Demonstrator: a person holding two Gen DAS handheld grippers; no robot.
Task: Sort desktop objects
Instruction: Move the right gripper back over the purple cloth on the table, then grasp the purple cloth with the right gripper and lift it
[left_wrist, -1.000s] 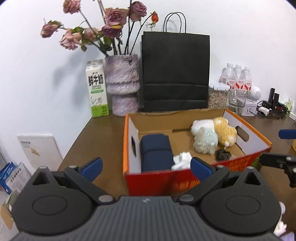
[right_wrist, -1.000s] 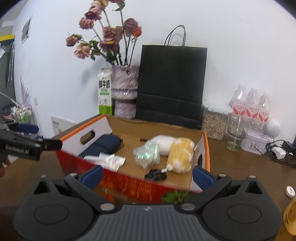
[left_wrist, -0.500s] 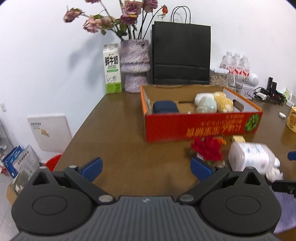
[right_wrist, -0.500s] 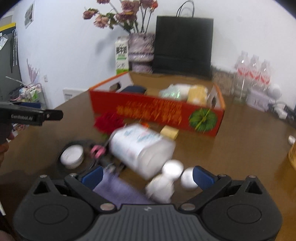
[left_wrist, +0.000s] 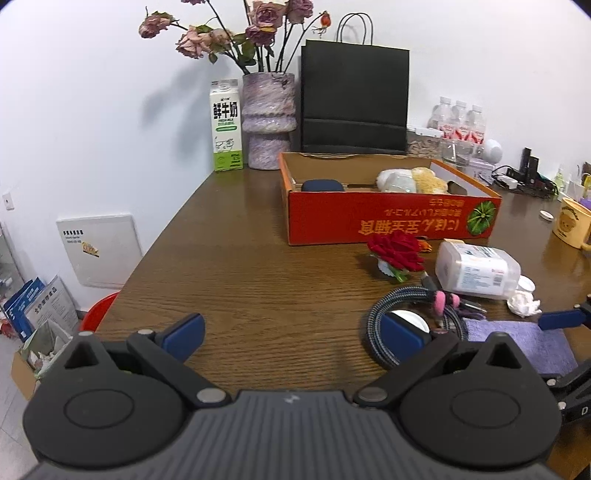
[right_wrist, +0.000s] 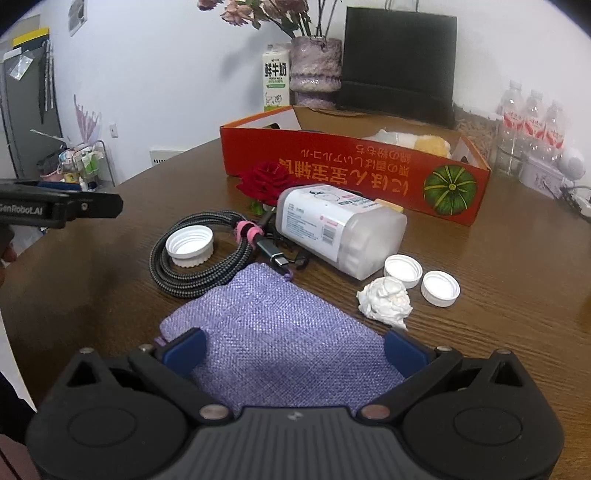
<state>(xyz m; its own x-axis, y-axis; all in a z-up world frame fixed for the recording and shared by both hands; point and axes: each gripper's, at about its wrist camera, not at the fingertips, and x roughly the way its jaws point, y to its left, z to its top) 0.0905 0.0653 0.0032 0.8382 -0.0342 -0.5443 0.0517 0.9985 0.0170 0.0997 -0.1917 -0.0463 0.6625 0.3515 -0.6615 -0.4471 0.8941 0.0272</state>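
Both tongs are seen spread wide, nothing held. The right tongs (right_wrist: 293, 347) are poised over a purple woven pouch (right_wrist: 273, 339) lying flat on the wooden surface (right_wrist: 498, 258); its long axis is angled from near-left to far-right in the right wrist view, w/ the drawstring neck pointed toward the far cable. The left tongs (left_wrist: 293, 334) are held above bare wood, w/ the right finger (left_wrist: 400, 334) seen in front of a coiled braided cable (right_wrist: 199, 254). A white cap (right_wrist: 189, 245) is enclosed by the coil. A clear plastic bottle (right_wrist: 340, 230) is laid on its side just beyond the pouch, long axis running left-far to right-near, open mouth toward the near right. Two more white caps (right_wrist: 421, 280) and a crumpled tissue (right_wrist: 384, 301) are found beside its mouth. A red rose (right_wrist: 267, 181) is set betw. bottle and the orange cardboard box (right_wrist: 354, 166), which is placed farther back, long side facing the cameras; plush items (left_wrist: 410, 180) and a dark blue case (left_wrist: 322, 185) are contained in it.
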